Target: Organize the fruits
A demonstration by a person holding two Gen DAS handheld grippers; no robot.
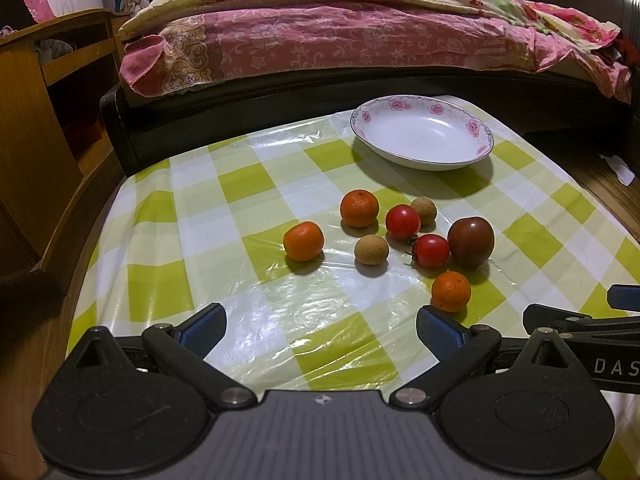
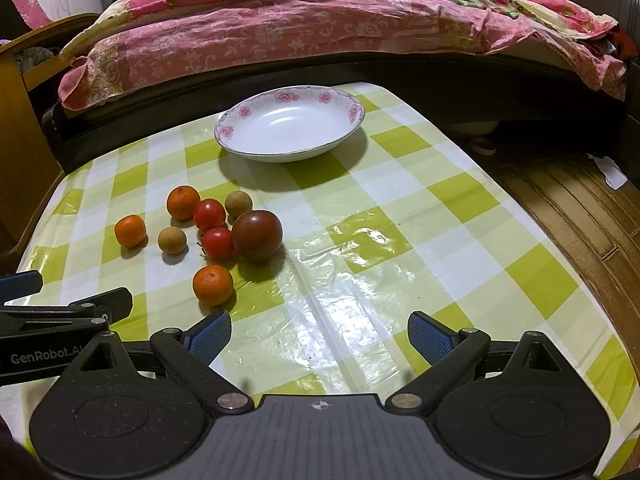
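Observation:
Several fruits lie loose on a green-checked tablecloth (image 1: pixel 240 184): three oranges (image 1: pixel 303 241) (image 1: pixel 359 208) (image 1: pixel 451 291), two red tomatoes (image 1: pixel 402 222) (image 1: pixel 431 251), a dark tomato (image 1: pixel 471 241) and two brown longans (image 1: pixel 371 249) (image 1: pixel 424 210). An empty white floral plate (image 1: pixel 422 132) stands behind them; it also shows in the right wrist view (image 2: pixel 290 122). My left gripper (image 1: pixel 320 330) is open and empty in front of the fruits. My right gripper (image 2: pixel 320 334) is open and empty, right of the nearest orange (image 2: pixel 212 285).
A bed with a pink floral quilt (image 1: pixel 340 24) runs along the table's far edge. A wooden cabinet (image 1: pixel 48 120) stands to the left. Wooden floor (image 2: pixel 568 208) lies to the right of the table.

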